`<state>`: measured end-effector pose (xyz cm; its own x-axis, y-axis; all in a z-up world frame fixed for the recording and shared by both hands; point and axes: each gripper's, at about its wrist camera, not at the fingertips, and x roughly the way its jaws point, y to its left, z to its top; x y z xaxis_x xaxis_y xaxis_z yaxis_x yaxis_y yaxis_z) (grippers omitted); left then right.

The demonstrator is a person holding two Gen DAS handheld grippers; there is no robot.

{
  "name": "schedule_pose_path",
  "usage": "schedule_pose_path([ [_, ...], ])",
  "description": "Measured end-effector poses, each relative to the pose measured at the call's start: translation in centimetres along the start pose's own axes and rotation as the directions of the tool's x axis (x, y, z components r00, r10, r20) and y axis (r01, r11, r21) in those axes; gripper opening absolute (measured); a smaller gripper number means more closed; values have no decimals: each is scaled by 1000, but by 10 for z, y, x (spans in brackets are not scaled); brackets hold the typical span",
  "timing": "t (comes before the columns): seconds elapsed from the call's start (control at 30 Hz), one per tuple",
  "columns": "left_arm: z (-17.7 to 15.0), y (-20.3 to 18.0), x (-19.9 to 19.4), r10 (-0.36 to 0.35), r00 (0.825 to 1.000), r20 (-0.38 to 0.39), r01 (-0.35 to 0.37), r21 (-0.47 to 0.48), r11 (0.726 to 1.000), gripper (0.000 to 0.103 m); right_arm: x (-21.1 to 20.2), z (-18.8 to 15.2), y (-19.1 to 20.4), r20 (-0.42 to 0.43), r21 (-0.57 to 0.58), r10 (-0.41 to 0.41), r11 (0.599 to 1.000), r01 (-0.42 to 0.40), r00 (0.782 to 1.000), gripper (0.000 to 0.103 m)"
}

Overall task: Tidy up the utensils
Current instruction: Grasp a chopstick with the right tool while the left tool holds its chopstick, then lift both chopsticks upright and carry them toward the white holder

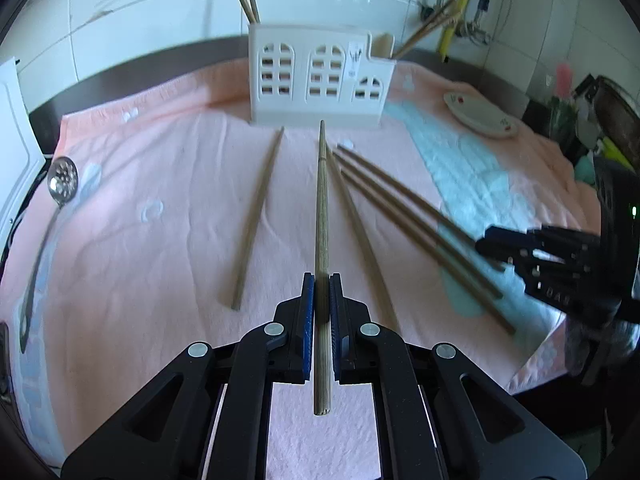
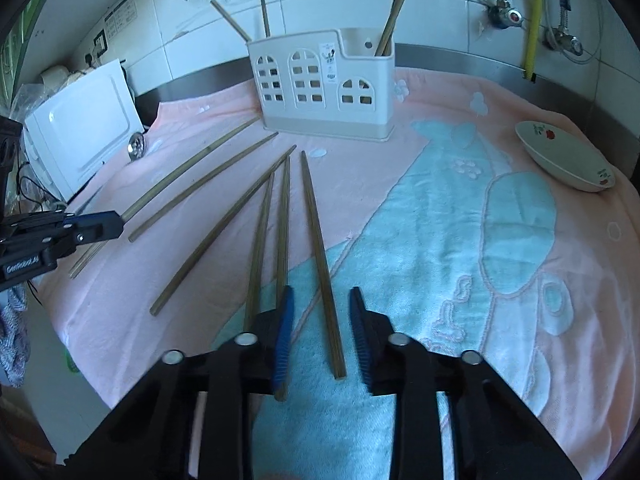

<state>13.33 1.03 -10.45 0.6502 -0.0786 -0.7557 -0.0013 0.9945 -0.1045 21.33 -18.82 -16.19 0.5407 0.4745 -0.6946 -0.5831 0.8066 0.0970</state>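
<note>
Left gripper [image 1: 322, 292] first, through its own camera: the blue pads are clamped on a single wooden chopstick [image 1: 321, 216], which runs straight ahead toward the white utensil holder [image 1: 316, 80] with its tip just short of the base. That stick is pale, grainy wood, thick at the near end and tapering to the far tip. More loose chopsticks [image 1: 416, 220] lie fanned on the pink towel [image 1: 160, 240] to its right, and one lone chopstick [image 1: 258, 220] lies to its left. A small sticker on the holder's front is too blurred to read. Far right, the right gripper [image 1: 486, 245] reaches in over the fanned sticks – the pale letters on its black body look like "DAS", though I can't be sure. A slotted metal spoon [image 1: 60, 184] lies at the towel's left edge, its handle smeared by blur

Over the right wrist: the right gripper [image 2: 322, 300] has its fingers apart on either side of one flat-lying chopstick [image 2: 320, 264], pads not touching it – a neighbouring stick is partly covered by the left finger. White lettering on the left gripper [image 2: 108, 226] seems to say "GenRobot.AI". Chopsticks stand in the holder's [image 2: 320, 84] end compartments, and a white dish [image 2: 568, 160] with red flowers sits on the right
</note>
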Motion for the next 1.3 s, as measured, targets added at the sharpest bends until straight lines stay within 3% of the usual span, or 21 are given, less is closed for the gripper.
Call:
schedule_pose_path([
  [0.1, -8, 3, 9, -11, 1000, -29, 10, -10, 1000, 6, 4, 0, 2, -10, -16, -9, 1000, 9, 1000, 15],
  [0.37, -22, 9, 26, -27, 997, -79, 24, -36, 999, 7, 12, -2, 5, -17, -56, -56, 997, 55, 998, 12],
  [0.8, -24, 7, 24, -14, 997, -79, 13, -17, 1000, 6, 2, 0, 5, 21, -43, -56, 997, 57, 998, 7],
  [1.3, 21, 6, -44, -40, 995, 96, 36, 42, 998, 6, -84, 69, 25, 236, -95, -39, 993, 63, 971, 7],
])
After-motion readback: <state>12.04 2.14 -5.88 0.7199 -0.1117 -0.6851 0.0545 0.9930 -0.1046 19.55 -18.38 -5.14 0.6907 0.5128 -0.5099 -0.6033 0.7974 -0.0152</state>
